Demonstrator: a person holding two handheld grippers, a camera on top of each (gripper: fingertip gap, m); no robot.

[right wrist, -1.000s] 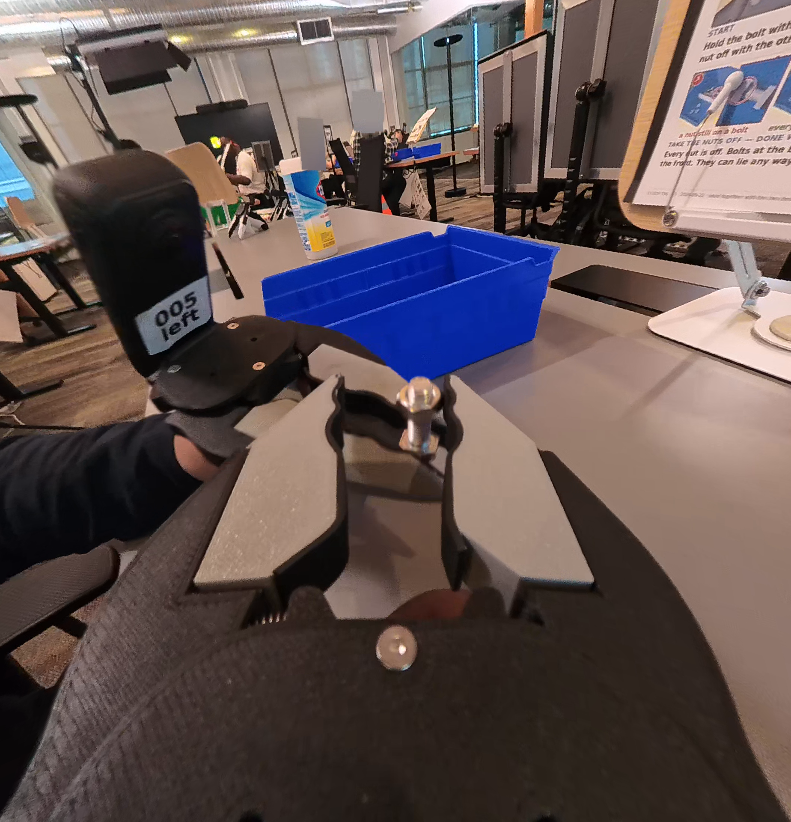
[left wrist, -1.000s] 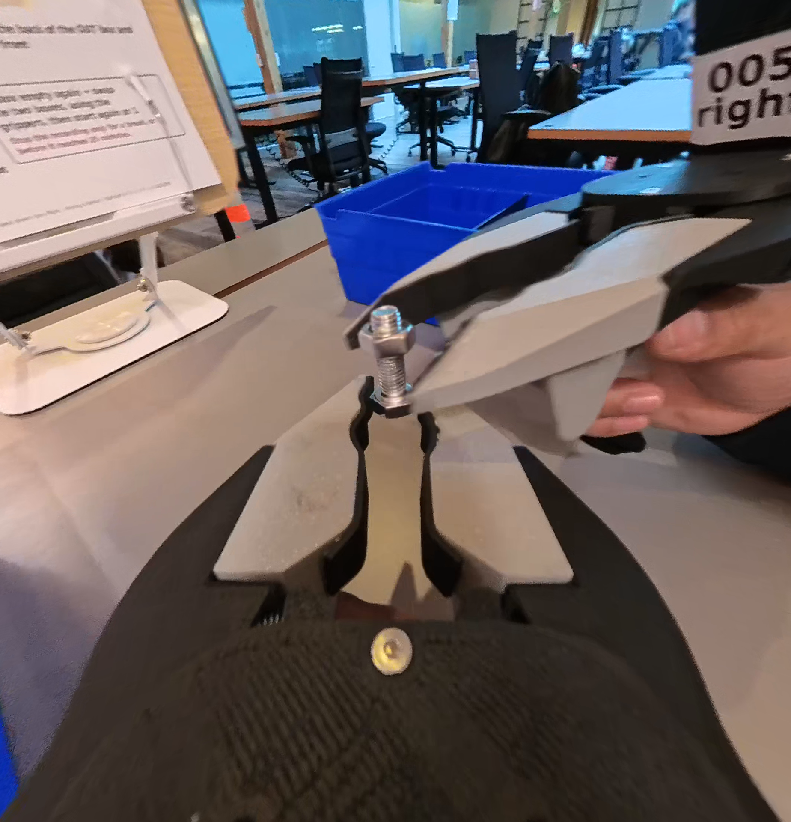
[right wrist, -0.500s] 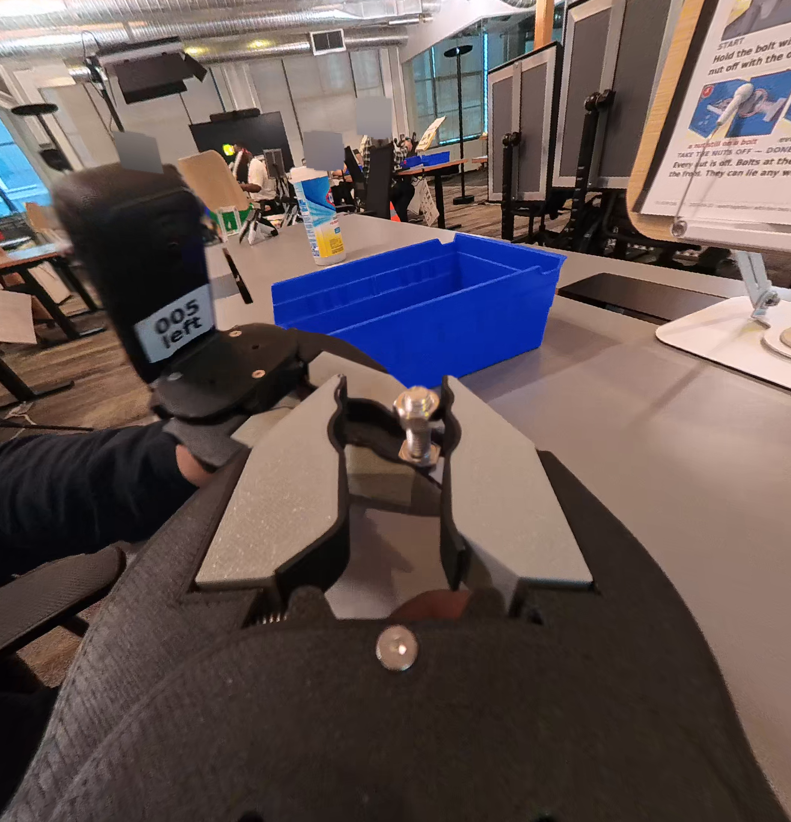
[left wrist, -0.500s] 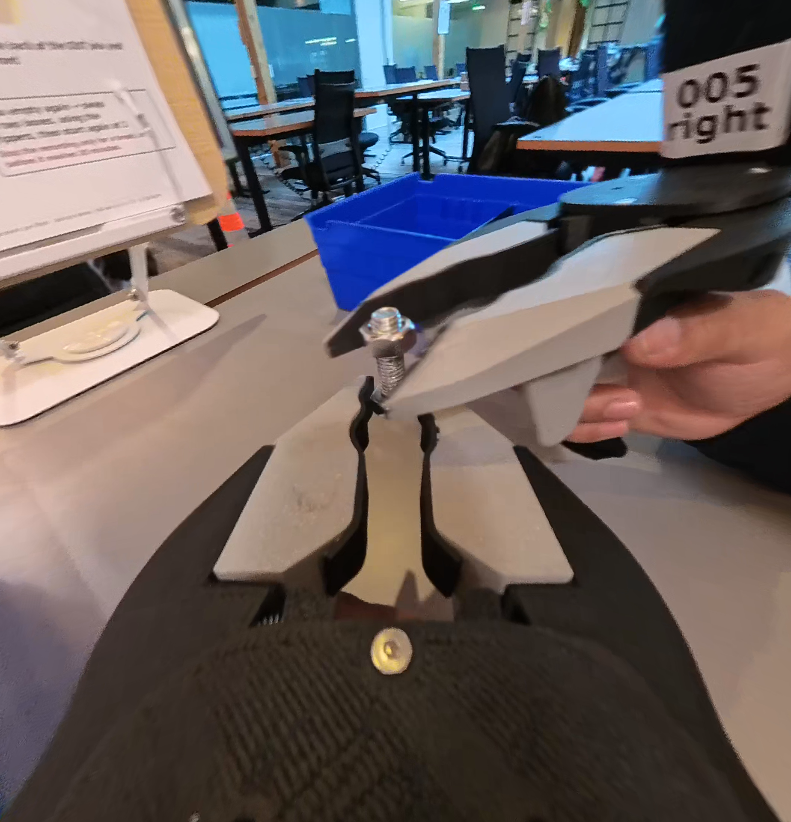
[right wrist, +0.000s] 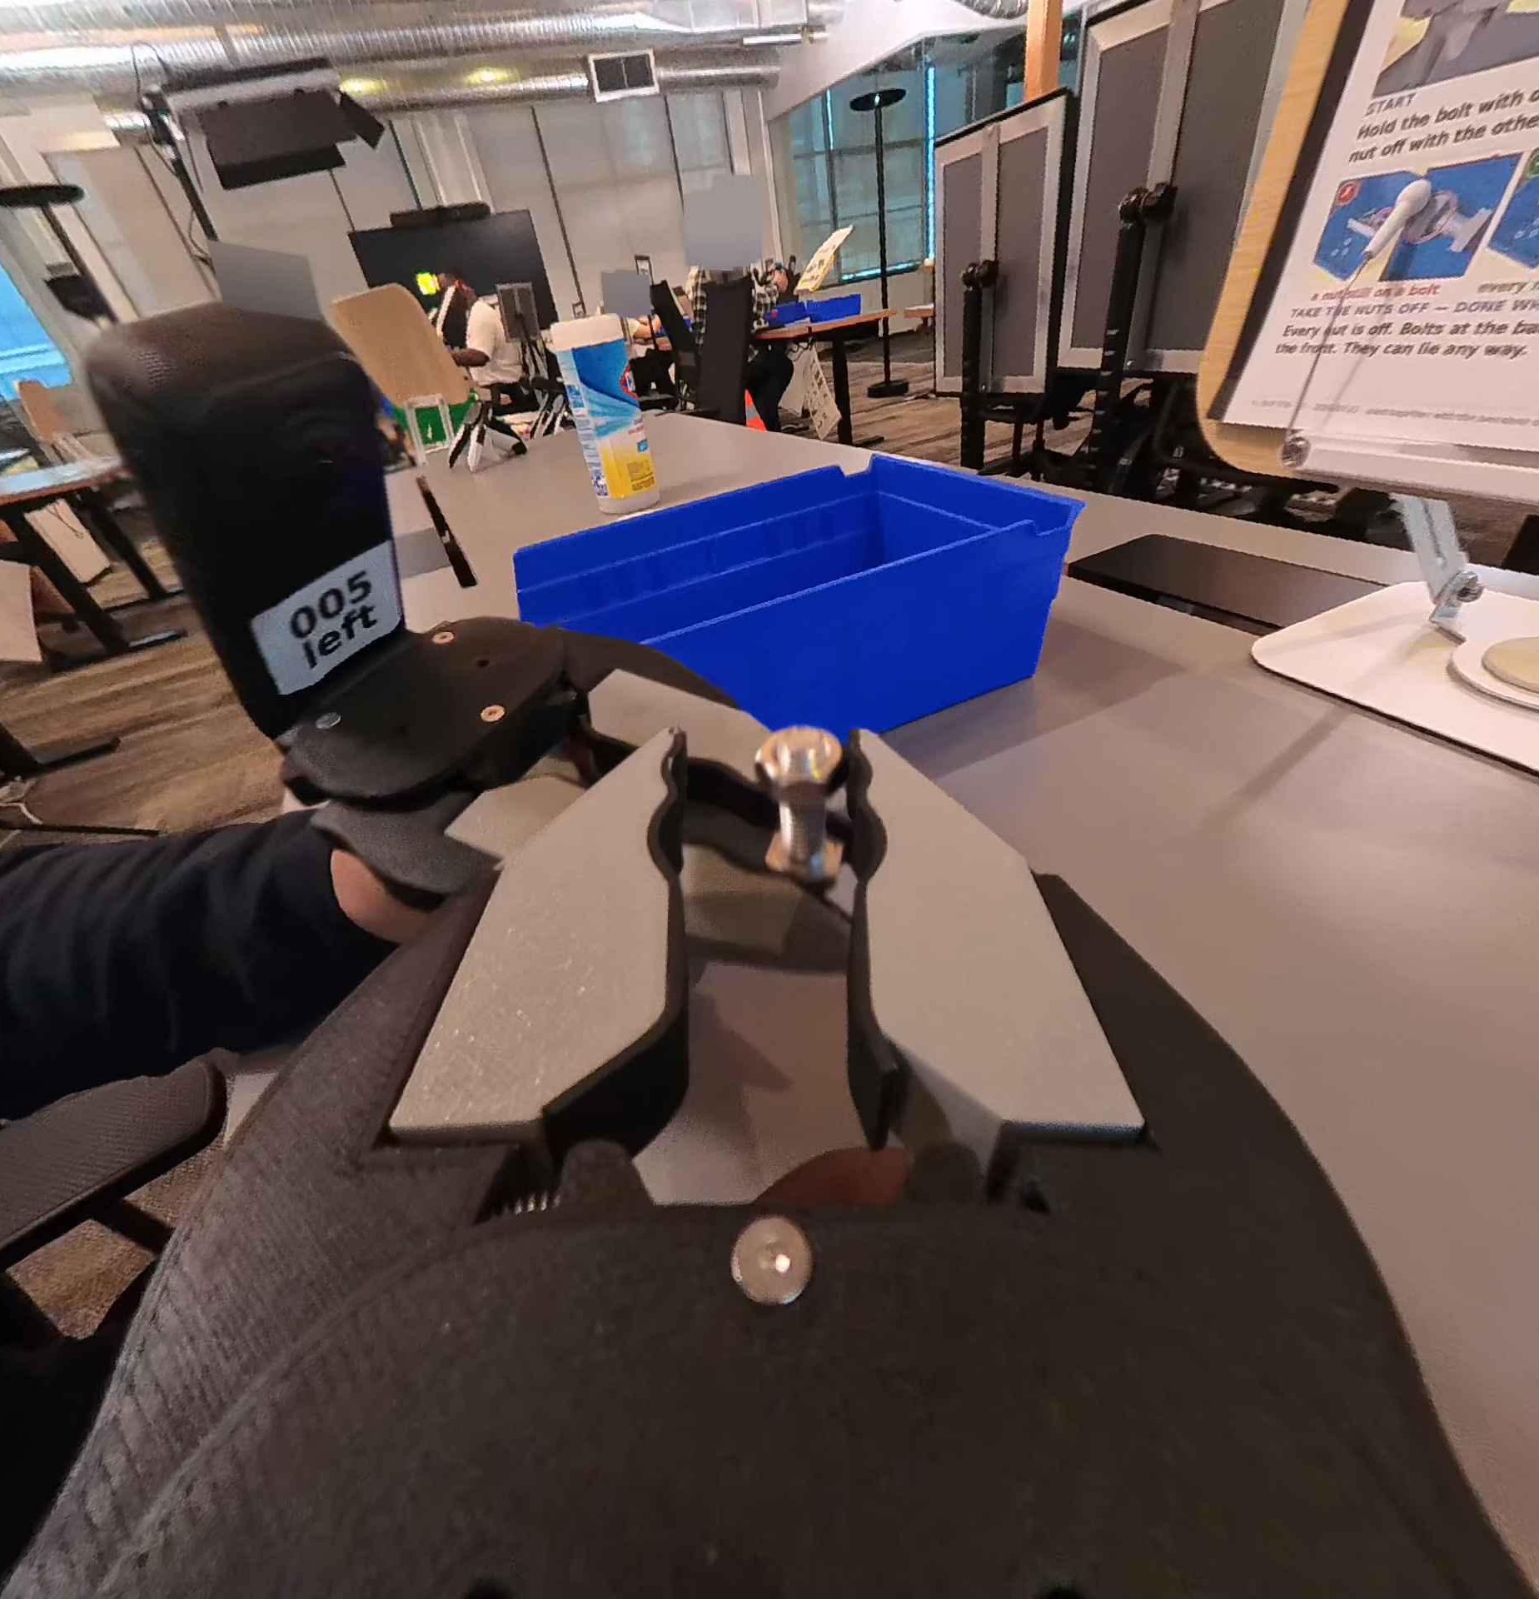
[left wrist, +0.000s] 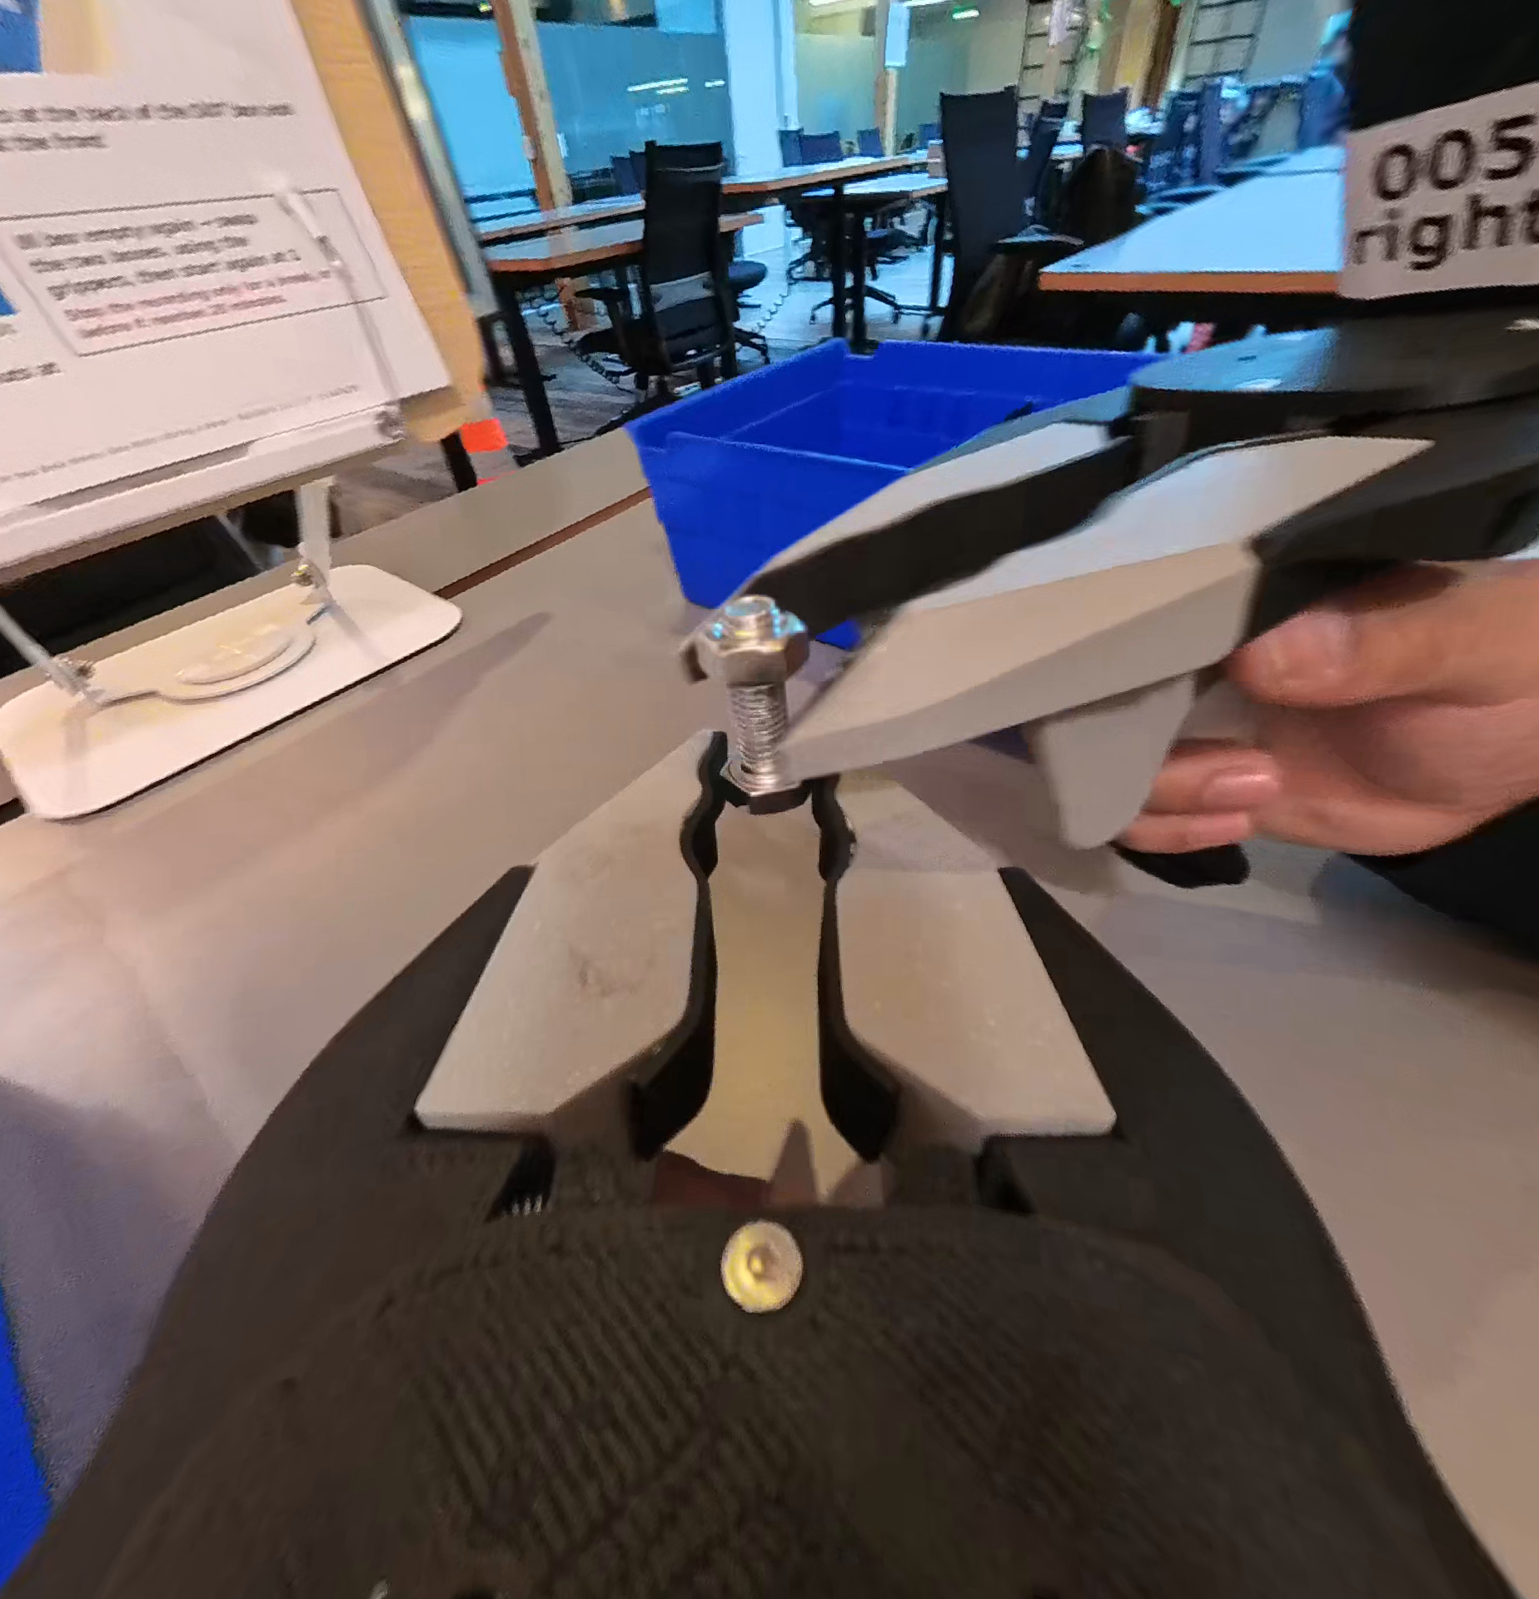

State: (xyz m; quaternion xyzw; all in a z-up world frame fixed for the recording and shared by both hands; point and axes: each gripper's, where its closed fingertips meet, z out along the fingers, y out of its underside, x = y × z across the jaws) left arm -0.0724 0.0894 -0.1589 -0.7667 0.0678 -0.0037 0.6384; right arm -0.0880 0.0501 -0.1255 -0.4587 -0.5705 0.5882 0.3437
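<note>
We find the left claw (left wrist: 764, 783) closed on the head of a bolt (left wrist: 754, 718), which stands upright above the grey surface (left wrist: 316, 822), near its front edge. A nut (left wrist: 753, 645) sits at the top of the bolt's thread. The right claw (right wrist: 762, 770) comes in from the right side, level with the nut. In the right wrist view its fingers (right wrist: 887, 813) stand somewhat apart, with the far finger against the nut and a gap at the near finger. In the left wrist view the two tips appear to bracket the nut; we cannot tell whether it is firmly gripped. A hand (left wrist: 1372, 709) holds the right claw.

Behind the bolt, toward the far edge of the surface, stands a blue bin (right wrist: 835, 597). A paper stand (left wrist: 221, 640) occupies the surface beside it. A wipes tub (right wrist: 606, 415) stands beyond the bin.
</note>
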